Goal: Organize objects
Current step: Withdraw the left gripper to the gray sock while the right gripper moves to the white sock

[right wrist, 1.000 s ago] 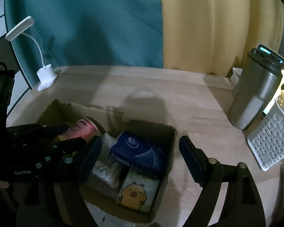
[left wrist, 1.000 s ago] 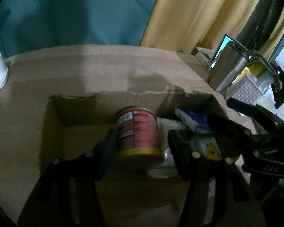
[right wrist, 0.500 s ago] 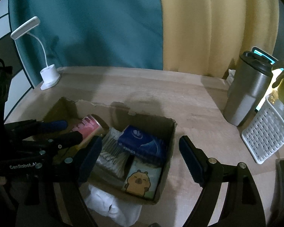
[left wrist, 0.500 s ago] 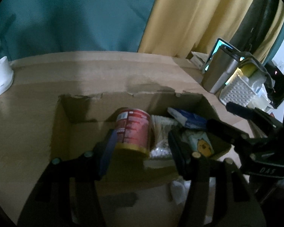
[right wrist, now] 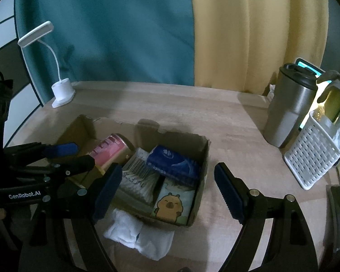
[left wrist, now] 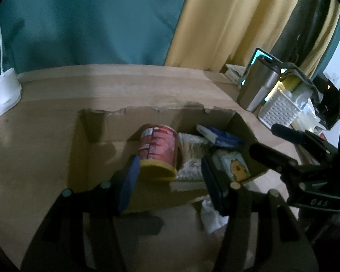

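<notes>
Looks like the packing step of the tidy-up, close to done: lying tilted in the middle of the cardboard box (right wrist: 204, 158), a red can (left wrist: 158, 151) with a yellow rim, and packed beside it toward the right a packet of cotton swabs (right wrist: 138, 174), a blue tissue pack (right wrist: 172, 163) and a small packet with a cartoon animal (right wrist: 170, 204). Left outside, touching the near wall of the box at lower centre of the right wrist view, a crumpled white cloth (right wrist: 138, 233) on the wooden table (right wrist: 226, 124). Probably calls next for dropping low over that cloth, pinching it at a bunched fold and lifting it over the torn rim into the bare left part of the box, without snagging the cardboard. Left gripper (left wrist: 170, 165): jaws moderately apart, framing the bottom of the can at lower centre of its own view, with a clear gap on the right-hand side and no pad seen pressing; nothing held, by the look of it. Right gripper (right wrist: 167, 168): jaws spread wide, hanging above the near right part of the box with the swabs and tissue pack showing between them from above; empty, touching nothing.
</notes>
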Demonstrator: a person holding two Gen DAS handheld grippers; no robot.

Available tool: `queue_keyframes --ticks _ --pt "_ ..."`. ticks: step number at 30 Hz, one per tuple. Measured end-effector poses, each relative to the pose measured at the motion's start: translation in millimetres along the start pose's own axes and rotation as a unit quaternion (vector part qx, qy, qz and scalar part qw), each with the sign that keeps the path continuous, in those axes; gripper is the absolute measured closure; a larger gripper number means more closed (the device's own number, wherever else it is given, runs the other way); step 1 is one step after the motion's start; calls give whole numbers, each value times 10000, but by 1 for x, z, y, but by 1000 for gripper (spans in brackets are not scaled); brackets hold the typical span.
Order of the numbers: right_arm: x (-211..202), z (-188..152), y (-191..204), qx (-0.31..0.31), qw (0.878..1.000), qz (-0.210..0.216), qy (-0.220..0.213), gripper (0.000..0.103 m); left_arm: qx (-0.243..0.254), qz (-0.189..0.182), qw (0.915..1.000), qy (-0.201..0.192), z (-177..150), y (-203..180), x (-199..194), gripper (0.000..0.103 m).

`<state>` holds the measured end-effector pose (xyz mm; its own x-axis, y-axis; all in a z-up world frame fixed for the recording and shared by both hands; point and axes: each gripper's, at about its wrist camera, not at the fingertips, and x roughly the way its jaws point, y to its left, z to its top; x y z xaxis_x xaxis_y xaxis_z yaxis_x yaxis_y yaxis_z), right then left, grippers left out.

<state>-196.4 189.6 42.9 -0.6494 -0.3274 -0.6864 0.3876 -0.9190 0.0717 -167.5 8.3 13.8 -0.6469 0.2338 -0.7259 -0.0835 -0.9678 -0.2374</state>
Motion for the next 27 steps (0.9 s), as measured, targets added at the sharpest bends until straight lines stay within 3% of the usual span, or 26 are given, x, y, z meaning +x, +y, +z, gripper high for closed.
queue_keyframes --ticks 23,25,26,27 --pt "-20 -15 8 -14 9999 -16 -105 17 -29 35 9999 -140 -18 2 -24 44" --pt "-21 -15 8 -17 9999 -9 -106 17 -21 73 9999 -152 -20 2 -26 39" --pt "-22 -17 9 -16 9999 -8 -110 17 -28 74 9998 -162 -22 2 -27 28" --pt "-23 -18 10 -16 9999 -10 -112 17 -52 68 9998 -193 -23 3 -29 26"
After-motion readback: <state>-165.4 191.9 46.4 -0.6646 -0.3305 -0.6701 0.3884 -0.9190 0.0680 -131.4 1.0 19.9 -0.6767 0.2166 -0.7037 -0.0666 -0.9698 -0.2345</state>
